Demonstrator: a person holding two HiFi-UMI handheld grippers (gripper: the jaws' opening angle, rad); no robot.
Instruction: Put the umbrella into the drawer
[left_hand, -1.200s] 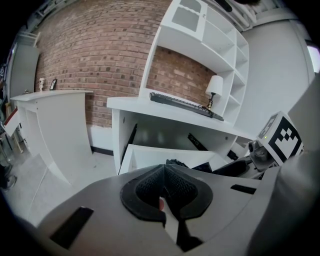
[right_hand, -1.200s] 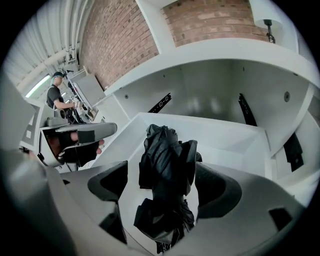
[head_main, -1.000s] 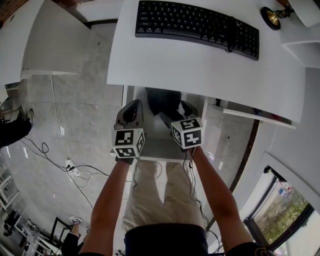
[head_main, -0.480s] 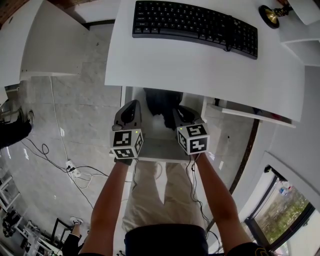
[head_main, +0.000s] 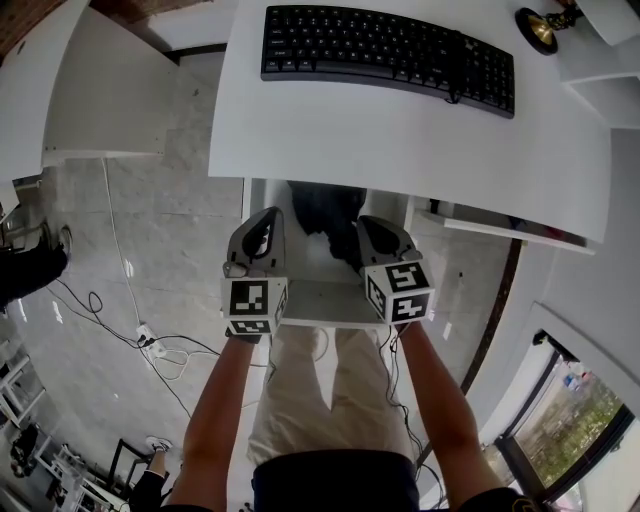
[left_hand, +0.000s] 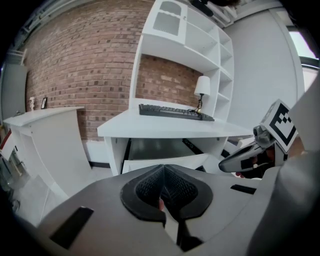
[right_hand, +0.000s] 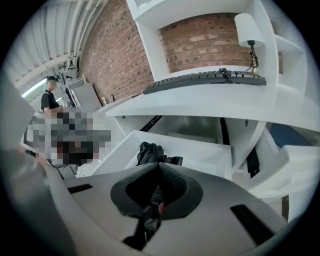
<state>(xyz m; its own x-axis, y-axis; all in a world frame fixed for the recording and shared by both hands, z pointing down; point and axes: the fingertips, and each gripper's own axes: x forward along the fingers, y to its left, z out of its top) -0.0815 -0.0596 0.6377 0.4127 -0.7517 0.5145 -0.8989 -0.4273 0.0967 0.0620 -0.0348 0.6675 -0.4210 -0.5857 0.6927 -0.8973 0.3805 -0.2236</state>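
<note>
The main step looks done. The black umbrella (head_main: 322, 212) lies folded and crumpled inside the open drawer (head_main: 320, 302). It sits between the 2 grippers and just ahead of their tips, closer to the right one.

The right gripper (head_main: 375, 225) hangs over the drawer's right side and points down into it. Its jaws have just been closing and now stand together. In the right gripper view the umbrella's cloth bunches right at the jaw tips, and more dark, wrinkled cloth shows through the slit lower down. I cannot tell whether a thin fold is pinched there or simply lies underneath. My reading is that the umbrella is resting in the drawer, not hanging from the tongs.

The left gripper (head_main: 265, 218) hovers over the drawer's left side, near its front wall. Its jaws are pressed together with nothing between them.

What is left, if anything, is small. The drawer stands pulled out from under the desk (head_main: 400, 140), behind both grippers' tips. Pushing it in would be the only remaining move, though the task does not ask for it.
</note>
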